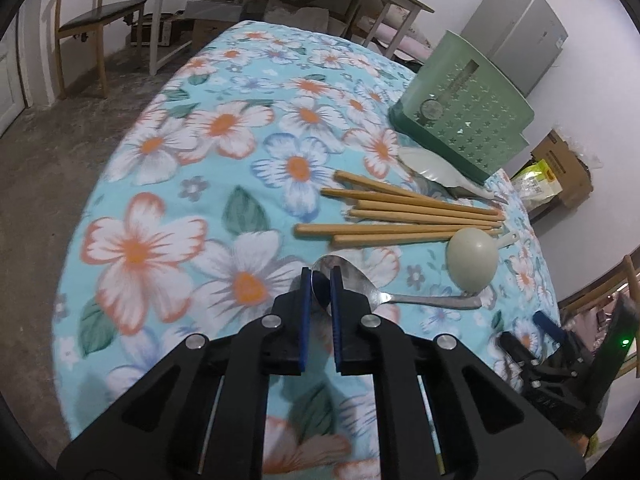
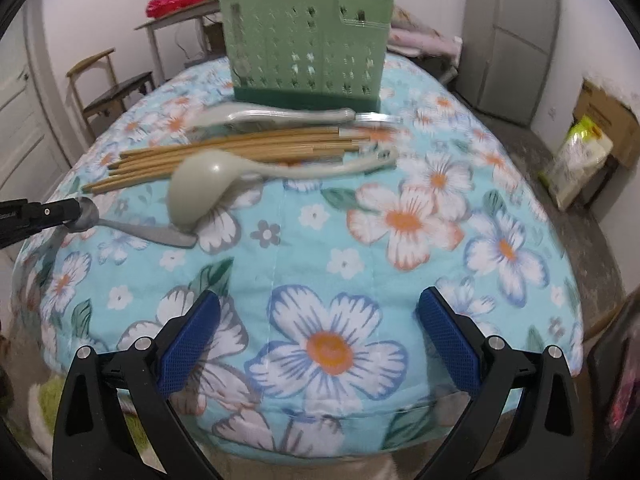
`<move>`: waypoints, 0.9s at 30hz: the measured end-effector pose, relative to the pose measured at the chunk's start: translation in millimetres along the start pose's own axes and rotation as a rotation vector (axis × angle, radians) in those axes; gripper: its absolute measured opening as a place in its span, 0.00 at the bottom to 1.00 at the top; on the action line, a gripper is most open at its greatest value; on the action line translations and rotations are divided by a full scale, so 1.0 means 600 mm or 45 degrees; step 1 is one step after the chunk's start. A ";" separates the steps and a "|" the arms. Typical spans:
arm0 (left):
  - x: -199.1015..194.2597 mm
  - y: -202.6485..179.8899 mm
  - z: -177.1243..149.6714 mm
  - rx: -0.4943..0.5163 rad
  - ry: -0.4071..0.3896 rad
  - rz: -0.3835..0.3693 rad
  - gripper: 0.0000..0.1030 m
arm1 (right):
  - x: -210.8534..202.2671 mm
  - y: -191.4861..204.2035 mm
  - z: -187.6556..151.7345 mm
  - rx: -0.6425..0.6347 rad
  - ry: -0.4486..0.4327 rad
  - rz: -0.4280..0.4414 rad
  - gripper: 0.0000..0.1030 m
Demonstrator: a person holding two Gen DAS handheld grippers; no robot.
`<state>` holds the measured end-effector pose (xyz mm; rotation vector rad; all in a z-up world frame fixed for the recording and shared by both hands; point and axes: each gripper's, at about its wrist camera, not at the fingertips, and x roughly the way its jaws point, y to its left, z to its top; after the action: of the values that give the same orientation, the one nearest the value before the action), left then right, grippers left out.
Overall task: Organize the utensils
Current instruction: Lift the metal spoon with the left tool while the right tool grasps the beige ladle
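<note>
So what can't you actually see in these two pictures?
- Inside of the green basket: both views show only its perforated walls.
- Metal spoon: the left gripper covers part of its bowl in the left view.
- White paddle and chopsticks: smeared by blur in the right view.

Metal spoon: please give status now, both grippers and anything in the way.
Left gripper shut on metal spoon at its bowl. Right gripper open, empty, over the cloth. Green ladle sits against spoon handle; holder stands beyond chopsticks.
</note>
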<state>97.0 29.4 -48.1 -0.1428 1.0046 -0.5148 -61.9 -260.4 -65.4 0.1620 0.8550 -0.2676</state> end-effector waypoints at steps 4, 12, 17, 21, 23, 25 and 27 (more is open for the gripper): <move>-0.014 0.023 -0.001 -0.015 -0.001 0.029 0.07 | -0.029 0.021 0.012 -0.209 -0.146 -0.027 0.89; -0.025 0.058 0.007 -0.050 -0.022 0.062 0.08 | 0.015 0.092 0.016 -0.733 -0.185 -0.138 0.71; -0.025 0.064 0.007 -0.054 -0.023 0.059 0.08 | 0.029 0.128 0.021 -0.948 -0.243 -0.177 0.69; -0.024 0.065 0.008 -0.061 -0.023 0.057 0.08 | 0.033 0.145 0.029 -1.046 -0.267 -0.154 0.67; -0.024 0.067 0.008 -0.060 -0.024 0.057 0.08 | 0.032 0.152 0.030 -1.079 -0.278 -0.141 0.64; -0.023 0.068 0.009 -0.059 -0.023 0.057 0.08 | 0.032 0.157 0.032 -1.114 -0.294 -0.136 0.60; -0.022 0.068 0.010 -0.058 -0.023 0.058 0.08 | 0.031 0.163 0.030 -1.151 -0.314 -0.139 0.56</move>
<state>110.3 70.3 -48.9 -0.1648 1.0003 -0.4484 -8.3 -174.9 -64.3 -0.7480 0.6710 0.0172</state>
